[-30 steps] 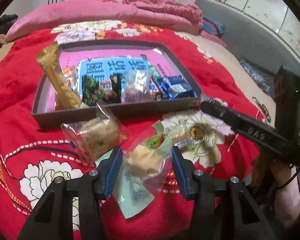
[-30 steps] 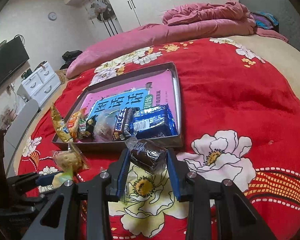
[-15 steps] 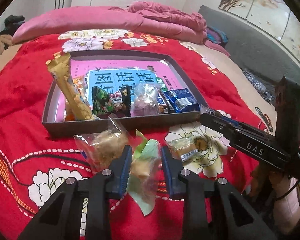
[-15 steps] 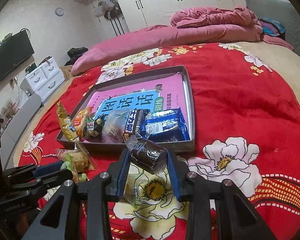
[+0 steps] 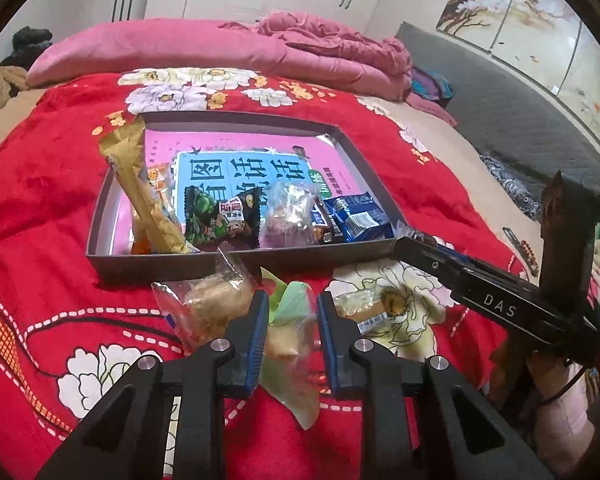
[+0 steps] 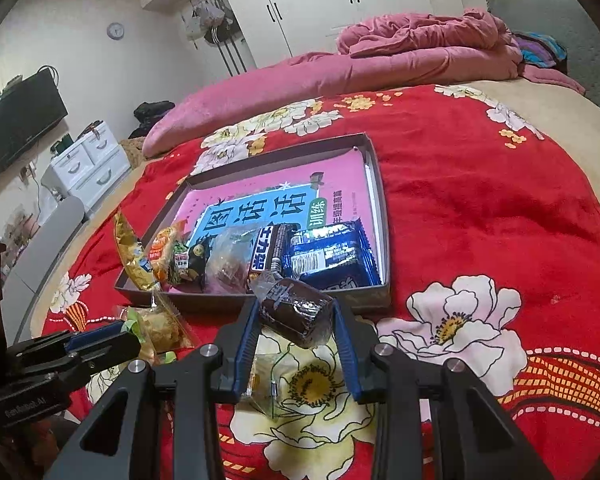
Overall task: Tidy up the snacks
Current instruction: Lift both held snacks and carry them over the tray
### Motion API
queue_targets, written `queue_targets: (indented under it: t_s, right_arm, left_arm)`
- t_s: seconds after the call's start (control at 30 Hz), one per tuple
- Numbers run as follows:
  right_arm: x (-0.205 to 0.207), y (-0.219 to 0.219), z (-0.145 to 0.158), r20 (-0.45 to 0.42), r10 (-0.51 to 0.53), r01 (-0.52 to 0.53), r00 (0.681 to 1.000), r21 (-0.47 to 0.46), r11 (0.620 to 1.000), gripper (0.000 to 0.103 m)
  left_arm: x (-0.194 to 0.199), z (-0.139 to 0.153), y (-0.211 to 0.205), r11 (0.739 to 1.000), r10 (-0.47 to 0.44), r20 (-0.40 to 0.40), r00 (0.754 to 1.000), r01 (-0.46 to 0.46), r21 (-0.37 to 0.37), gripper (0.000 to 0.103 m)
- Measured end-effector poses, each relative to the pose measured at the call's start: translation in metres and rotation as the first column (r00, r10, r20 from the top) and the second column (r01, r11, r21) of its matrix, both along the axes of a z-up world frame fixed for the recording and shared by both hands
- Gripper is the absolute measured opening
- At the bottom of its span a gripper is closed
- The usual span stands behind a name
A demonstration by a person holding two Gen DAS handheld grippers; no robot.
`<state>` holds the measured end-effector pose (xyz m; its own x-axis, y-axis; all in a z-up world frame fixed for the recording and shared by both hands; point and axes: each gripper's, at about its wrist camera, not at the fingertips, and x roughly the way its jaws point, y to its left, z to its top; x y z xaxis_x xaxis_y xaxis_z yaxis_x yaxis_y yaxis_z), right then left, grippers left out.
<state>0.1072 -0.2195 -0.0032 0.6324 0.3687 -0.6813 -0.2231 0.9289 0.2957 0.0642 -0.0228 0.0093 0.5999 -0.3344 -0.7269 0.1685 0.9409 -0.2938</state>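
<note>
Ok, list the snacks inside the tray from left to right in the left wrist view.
Gold packet → black and green packet → clear packet → blue packet. The orange packet and the dark bar overlap their neighbours, so they are left out.

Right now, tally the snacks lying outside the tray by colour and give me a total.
clear packets with tan snacks, on the blanket: 2
green packet, between the closing jaws of the left gripper: 1
dark brown roll, held in the right gripper: 1
Total: 4
</note>
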Motion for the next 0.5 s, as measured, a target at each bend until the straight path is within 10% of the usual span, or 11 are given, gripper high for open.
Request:
queue_targets:
  t_s: [0.5]
  right_arm:
    - [0.006, -0.002, -0.001, -0.007, -0.008, 0.008, 1.000, 0.040, 0.999, 0.037]
  left_arm:
    - [0.011, 0.003, 0.004, 0.999, 0.032, 0.010, 0.999, -0.032, -0.017, 0.022]
